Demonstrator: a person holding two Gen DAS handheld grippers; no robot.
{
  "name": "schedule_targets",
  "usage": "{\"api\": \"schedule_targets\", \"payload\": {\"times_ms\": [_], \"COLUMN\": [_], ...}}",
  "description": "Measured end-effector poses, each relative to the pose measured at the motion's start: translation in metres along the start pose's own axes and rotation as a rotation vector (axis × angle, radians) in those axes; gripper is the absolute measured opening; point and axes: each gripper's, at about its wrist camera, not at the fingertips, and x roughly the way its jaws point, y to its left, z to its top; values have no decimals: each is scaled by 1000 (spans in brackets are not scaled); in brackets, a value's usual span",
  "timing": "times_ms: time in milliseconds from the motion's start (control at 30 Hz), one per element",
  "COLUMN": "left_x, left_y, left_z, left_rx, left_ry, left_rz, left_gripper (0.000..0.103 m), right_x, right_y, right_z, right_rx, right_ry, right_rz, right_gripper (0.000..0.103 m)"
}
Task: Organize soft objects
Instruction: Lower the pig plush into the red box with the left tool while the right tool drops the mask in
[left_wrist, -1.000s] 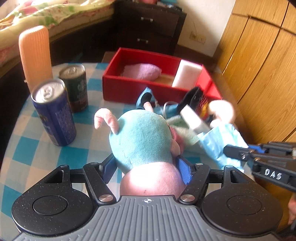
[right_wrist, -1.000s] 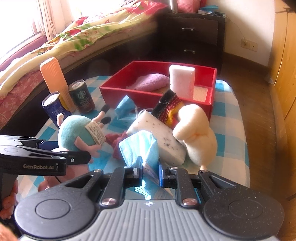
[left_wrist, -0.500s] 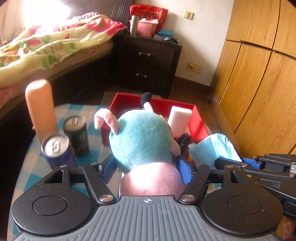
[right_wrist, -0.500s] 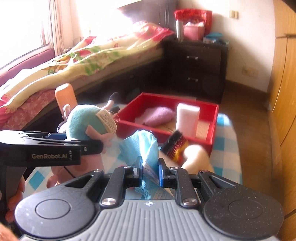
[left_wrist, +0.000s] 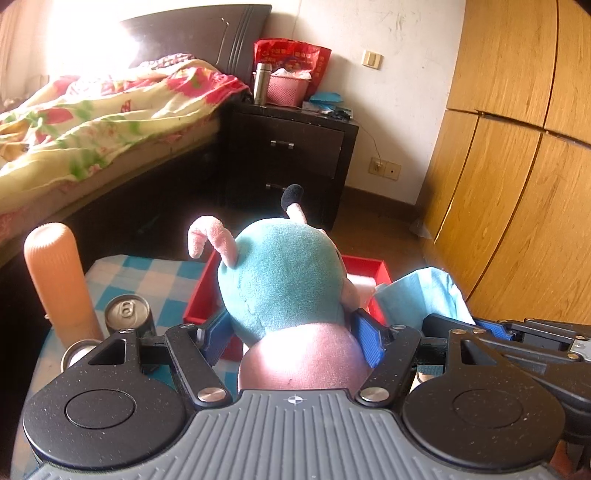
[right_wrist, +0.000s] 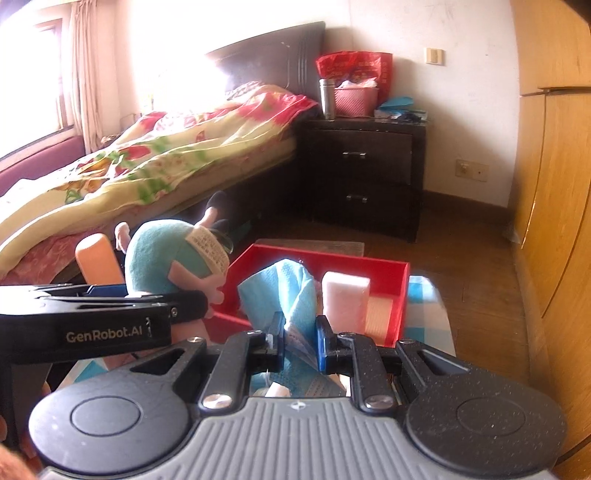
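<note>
Red box (right_wrist: 400, 295) on the checked table (left_wrist: 122, 275), already holding a white foam block (right_wrist: 345, 299). Teal-and-pink plush toy (left_wrist: 284, 291) squeezed in the left gripper (left_wrist: 291, 336), aloft short of the box. Blue cloth (right_wrist: 288, 291) pinched narrow in the right gripper (right_wrist: 300, 341), likewise aloft. Partly done, by the look of it; both still to drop in. Cans (left_wrist: 127, 314) and orange bottle (left_wrist: 59, 284) likely staying out.

Your teal-and-pink plush toy (left_wrist: 280, 280) hides most of the red open box (left_wrist: 201, 295); second drink can (left_wrist: 75, 352) lower left is mostly blocked.
</note>
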Motion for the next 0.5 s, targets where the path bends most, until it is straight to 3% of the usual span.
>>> {"api": "schedule_targets", "payload": {"times_ms": [500], "left_x": [73], "left_y": [9], "left_z": [36], "left_rx": [-19], "left_ry": [-22], "left_rz": [55], "left_gripper": [69], "right_x": [91], "right_y": [-40], "right_z": [34], "right_rx": [97], "right_ry": [-1], "right_rz": [-103], "right_gripper": [0]}}
